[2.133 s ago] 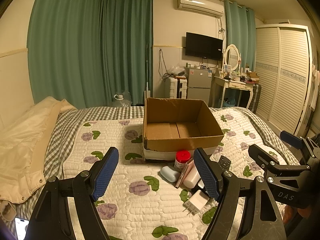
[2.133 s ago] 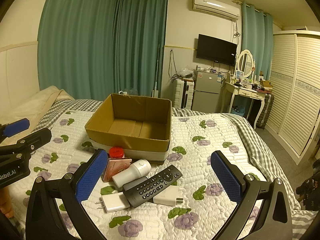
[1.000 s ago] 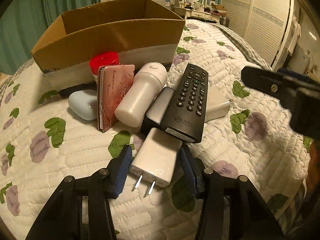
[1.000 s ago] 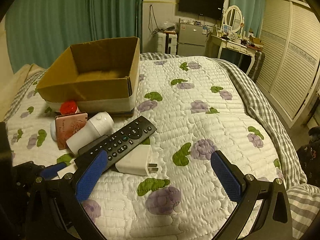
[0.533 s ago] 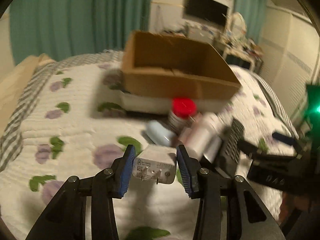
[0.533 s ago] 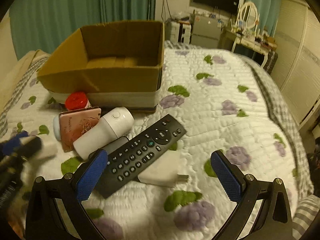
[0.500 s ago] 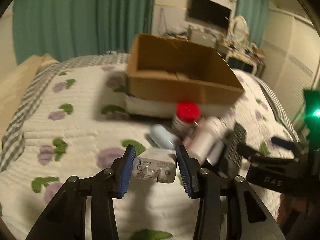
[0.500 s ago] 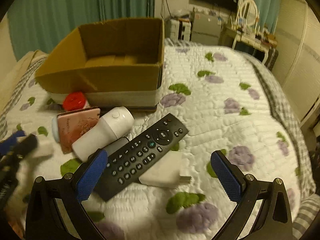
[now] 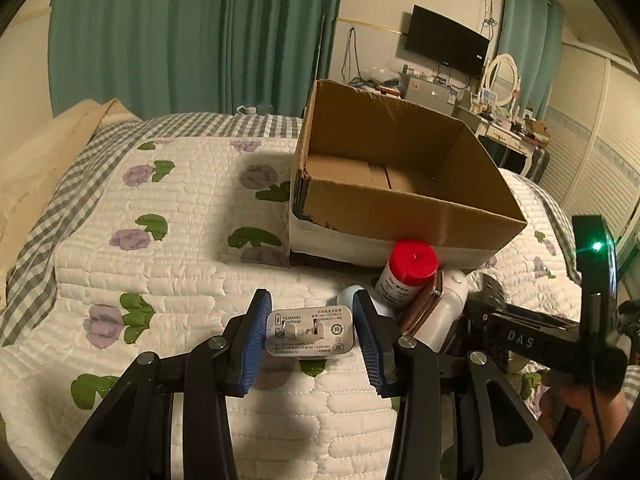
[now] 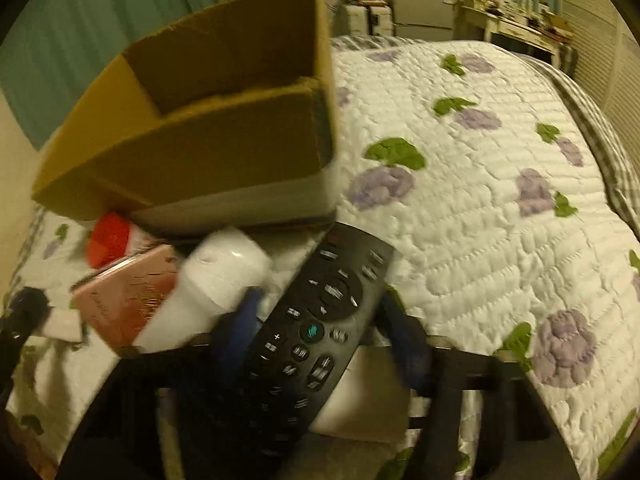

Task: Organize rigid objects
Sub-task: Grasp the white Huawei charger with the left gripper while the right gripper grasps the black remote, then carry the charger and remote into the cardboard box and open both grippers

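While we carry the white charger [image 9: 310, 333] in the left gripper [image 9: 311, 334], its blue pads [image 9: 255, 340] are clamped on the charger's two short sides, with the prongs and printed label facing our camera and the block held clear above the quilt [image 9: 160, 280]. The cardboard box [image 9: 404, 216] sits ahead and a little to the right, open at the top and apparently empty. To do this well, we should raise the charger above the near wall before moving forward, and let go only once it is over the box floor. Just in front of that wall huddle the red-capped bottle [image 9: 408, 270], a pale blue case [image 9: 352, 294], a pink case [image 10: 120, 300] and a white cylinder [image 10: 212, 284].

Further right, our right gripper [image 10: 320, 320] straddles the black remote [image 10: 316, 328], a blue pad on each long edge (the picture is smeared by motion, so we cannot tell whether the fingers have pinched it or only bracket it). The remote lies partly on a white block [image 10: 360, 404]. We should grip near its middle, so it does not pivot when lifted.
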`<state>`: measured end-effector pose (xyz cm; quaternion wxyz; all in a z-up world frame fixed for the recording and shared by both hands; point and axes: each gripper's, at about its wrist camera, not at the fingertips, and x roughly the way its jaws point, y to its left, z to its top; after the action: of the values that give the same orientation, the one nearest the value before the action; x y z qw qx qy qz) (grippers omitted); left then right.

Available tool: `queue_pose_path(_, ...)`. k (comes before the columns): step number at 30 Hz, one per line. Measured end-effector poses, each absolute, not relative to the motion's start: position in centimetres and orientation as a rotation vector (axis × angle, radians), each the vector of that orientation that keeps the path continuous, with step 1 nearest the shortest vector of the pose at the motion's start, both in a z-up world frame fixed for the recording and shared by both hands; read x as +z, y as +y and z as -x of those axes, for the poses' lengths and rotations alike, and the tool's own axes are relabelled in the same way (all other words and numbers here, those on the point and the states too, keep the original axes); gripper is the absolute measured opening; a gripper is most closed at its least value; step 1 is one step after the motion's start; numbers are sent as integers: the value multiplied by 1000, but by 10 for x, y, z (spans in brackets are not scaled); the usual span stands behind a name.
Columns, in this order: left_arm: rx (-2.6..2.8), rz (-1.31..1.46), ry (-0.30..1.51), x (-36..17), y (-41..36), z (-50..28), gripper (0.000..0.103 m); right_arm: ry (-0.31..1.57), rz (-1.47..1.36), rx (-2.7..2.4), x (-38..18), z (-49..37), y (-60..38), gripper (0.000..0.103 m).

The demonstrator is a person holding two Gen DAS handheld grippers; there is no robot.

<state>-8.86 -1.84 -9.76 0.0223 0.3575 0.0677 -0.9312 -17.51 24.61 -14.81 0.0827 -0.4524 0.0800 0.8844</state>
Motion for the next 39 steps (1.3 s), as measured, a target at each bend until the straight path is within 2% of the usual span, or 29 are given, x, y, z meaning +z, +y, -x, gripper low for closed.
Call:
queue_pose_path(2, -2886, -1109, 205, -97, -19, 88, 43, 194, 1336, 2673, -144, 171, 237, 43)
queue_pose_path(12, -2902, -1093, 76, -84, -4, 71, 43, 146, 1147, 2841, -99, 134, 209, 41)
queue_pose_path(19, -2951, -989, 58, -36, 1, 59, 43, 128, 993, 2931, -51, 125, 194, 41)
queue_pose_path(29, -2966, -878, 75, 29, -5, 101, 43, -11, 818, 3035, 54, 181, 184, 41)
queue_pose_path(34, -2988, -864, 74, 32, -6, 144, 43, -77, 874, 3018, 60, 226, 191, 41)
queue_pose_path(39, -2985, -923, 63, 13, -3, 195, 43, -51, 1004, 2966, 25, 269, 207, 41)
